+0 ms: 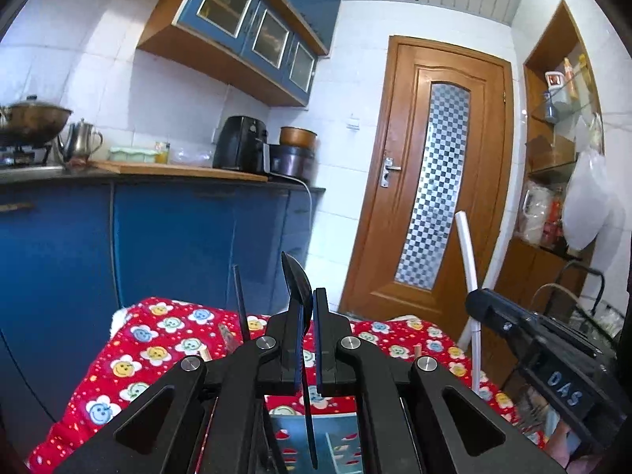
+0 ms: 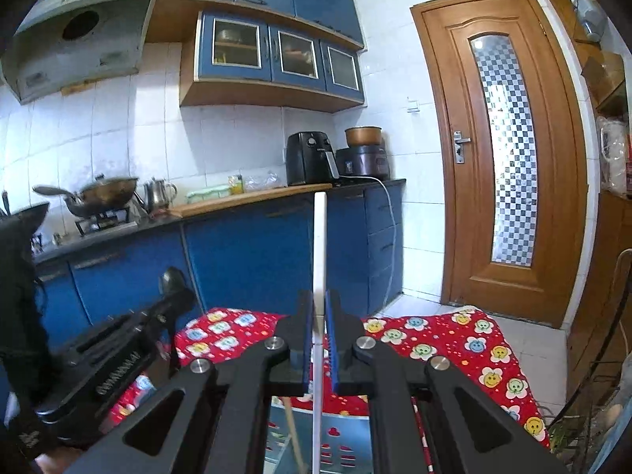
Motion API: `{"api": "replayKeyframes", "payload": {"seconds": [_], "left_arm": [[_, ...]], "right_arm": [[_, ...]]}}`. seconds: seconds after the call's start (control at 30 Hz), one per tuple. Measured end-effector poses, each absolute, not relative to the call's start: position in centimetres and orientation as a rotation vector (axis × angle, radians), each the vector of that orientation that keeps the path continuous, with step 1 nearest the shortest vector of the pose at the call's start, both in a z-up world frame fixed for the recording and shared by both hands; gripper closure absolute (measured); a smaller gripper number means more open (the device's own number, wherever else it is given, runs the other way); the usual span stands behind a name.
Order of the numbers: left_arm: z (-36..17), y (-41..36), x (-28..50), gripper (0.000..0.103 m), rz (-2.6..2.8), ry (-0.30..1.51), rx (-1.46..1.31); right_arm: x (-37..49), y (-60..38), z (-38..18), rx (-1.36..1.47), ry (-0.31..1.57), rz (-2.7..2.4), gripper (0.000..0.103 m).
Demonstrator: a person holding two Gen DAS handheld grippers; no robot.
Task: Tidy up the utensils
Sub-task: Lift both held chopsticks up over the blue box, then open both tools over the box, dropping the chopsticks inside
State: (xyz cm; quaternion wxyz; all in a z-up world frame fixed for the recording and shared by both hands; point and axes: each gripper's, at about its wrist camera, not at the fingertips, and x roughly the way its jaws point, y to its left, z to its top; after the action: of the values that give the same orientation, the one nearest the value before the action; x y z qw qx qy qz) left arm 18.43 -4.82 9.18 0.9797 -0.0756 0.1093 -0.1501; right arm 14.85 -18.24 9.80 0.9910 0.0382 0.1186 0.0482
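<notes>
A kitchen with blue lower cabinets, white wall tiles and a wooden door at the far right forms the background; a black air fryer stands on the far counter. Near the cameras lies a red cloth with smiling flowers, spread over a table. The left gripper has its jaws closed to a narrow gap on a black spoon, bowl pointing up, handle running down between the fingers. The right gripper is pinched on a white stick-like utensil that stands upright, rising far above the fingers. Below both grippers, close to the lenses, sits a light container with red markings, and a wooden stick leans in it
</notes>
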Motion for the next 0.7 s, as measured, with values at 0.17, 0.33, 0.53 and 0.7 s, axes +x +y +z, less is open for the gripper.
{"api": "replayKeyframes", "payload": {"seconds": [0.17,0.33,0.53,0.7], "left_arm": [[8.5,-5.2,18.3,0.099,-0.291,0.227,-0.122],[7.9,-5.2,18.0,0.098,-0.292,0.261,-0.116],[7.6,-5.1,17.5,0.083,-0.297,0.283,-0.108],[8.1,-5.0,16.7,0.075,-0.306,0.283,-0.103]], "right_arm": [[14.8,-18.0,8.9,0.051,0.258,0.09,0.095],[14.2,-17.9,8.8,0.056,0.267,0.101,0.095],[13.9,-17.9,8.5,0.078,0.299,0.128,0.079],[13.3,-18.1,9.0,0.106,0.295,0.136,0.072]]}}
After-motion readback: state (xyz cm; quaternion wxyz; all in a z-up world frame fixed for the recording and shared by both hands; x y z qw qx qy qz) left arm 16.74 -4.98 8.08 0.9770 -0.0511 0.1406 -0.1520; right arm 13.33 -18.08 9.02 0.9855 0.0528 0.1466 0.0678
